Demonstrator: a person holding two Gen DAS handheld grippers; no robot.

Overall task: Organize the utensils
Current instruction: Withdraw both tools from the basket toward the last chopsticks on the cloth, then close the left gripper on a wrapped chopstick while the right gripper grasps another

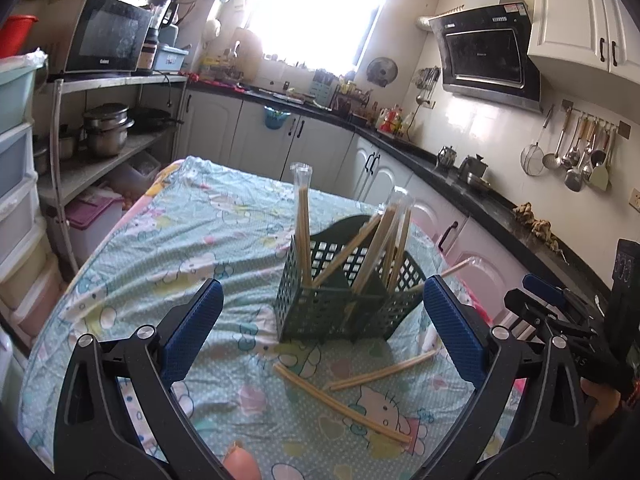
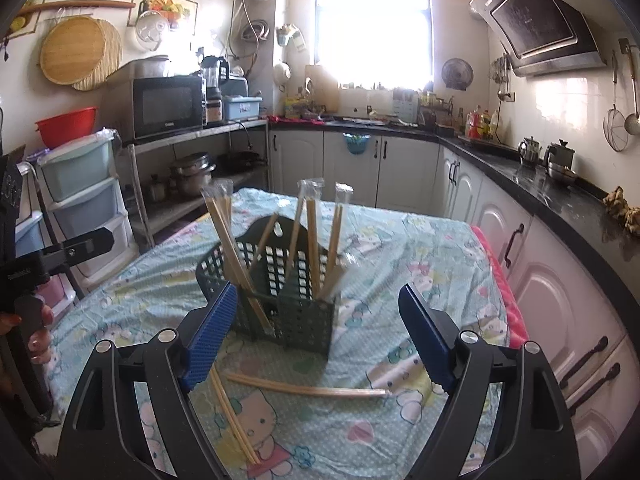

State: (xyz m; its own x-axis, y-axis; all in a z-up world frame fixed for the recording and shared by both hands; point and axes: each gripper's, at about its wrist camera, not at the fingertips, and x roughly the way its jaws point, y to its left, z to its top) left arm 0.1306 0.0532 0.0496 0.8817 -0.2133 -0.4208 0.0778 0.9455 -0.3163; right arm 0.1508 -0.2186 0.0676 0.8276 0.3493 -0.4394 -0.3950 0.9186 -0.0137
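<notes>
A dark green slotted utensil basket (image 1: pixel 320 312) (image 2: pixel 296 320) stands on the table's cartoon-print cloth (image 1: pixel 160 260). Several wrapped chopstick pairs (image 1: pixel 304 232) (image 2: pixel 312 240) lean upright inside it. Loose pairs lie on the cloth in front of it: a long one (image 1: pixel 340 404) and a shorter one (image 1: pixel 384 372), which the right wrist view shows as one lying across (image 2: pixel 304 390) and one running toward me (image 2: pixel 234 420). My left gripper (image 1: pixel 323 282) is open just short of the basket, nothing between its pads. My right gripper (image 2: pixel 318 289) is open too, above the loose pairs and holding nothing.
A black countertop (image 1: pixel 480 196) over white cabinets (image 2: pixel 560 300) runs along the right and back. A metal rack (image 1: pixel 100 152) with a microwave and pots, and plastic drawers (image 2: pixel 84 200), stand to the left. The other hand-held gripper (image 1: pixel 560 312) (image 2: pixel 80 246) shows at each view's edge.
</notes>
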